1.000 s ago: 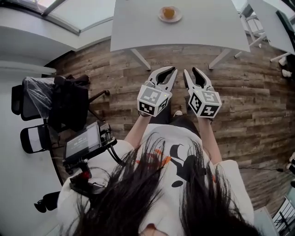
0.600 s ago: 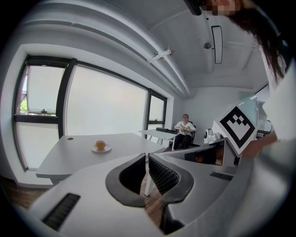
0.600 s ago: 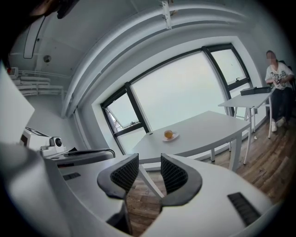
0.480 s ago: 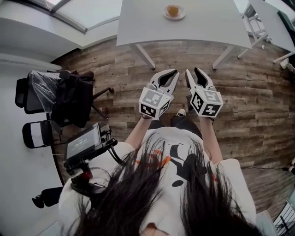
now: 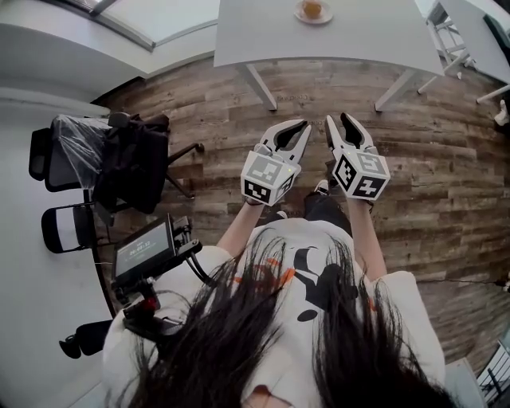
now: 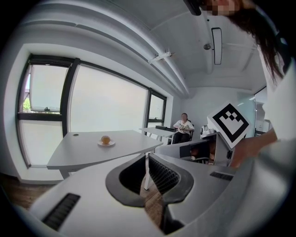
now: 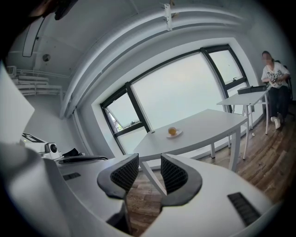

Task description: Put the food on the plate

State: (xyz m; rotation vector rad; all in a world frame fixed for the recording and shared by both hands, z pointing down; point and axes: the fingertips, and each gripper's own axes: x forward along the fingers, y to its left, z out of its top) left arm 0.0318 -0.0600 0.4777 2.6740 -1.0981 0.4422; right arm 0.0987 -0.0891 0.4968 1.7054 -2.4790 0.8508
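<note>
A round orange-brown piece of food point(image 5: 312, 8) sits on a small white plate point(image 5: 314, 17) on the white table point(image 5: 351, 40) at the top of the head view. In the left gripper view the food point(image 6: 106, 139) and plate point(image 6: 107, 144) lie far off, as do the food point(image 7: 172, 131) and plate point(image 7: 175, 134) in the right gripper view. My left gripper point(image 5: 301, 126) point(image 6: 145, 158) and right gripper point(image 5: 338, 119) point(image 7: 149, 158) hang side by side over the wooden floor, well short of the table. Both are shut, with nothing between the jaws.
Black office chairs point(image 5: 127, 163) stand at the left and a small monitor rig point(image 5: 147, 251) hangs by the person's left side. The table's slanted legs point(image 5: 259, 86) face me. A second white table point(image 5: 478, 36) is at the far right; a person point(image 7: 275, 88) sits at another.
The table with the plate has slid up and to the right in the head view. Both grippers keep their pose, held together in front of the body.
</note>
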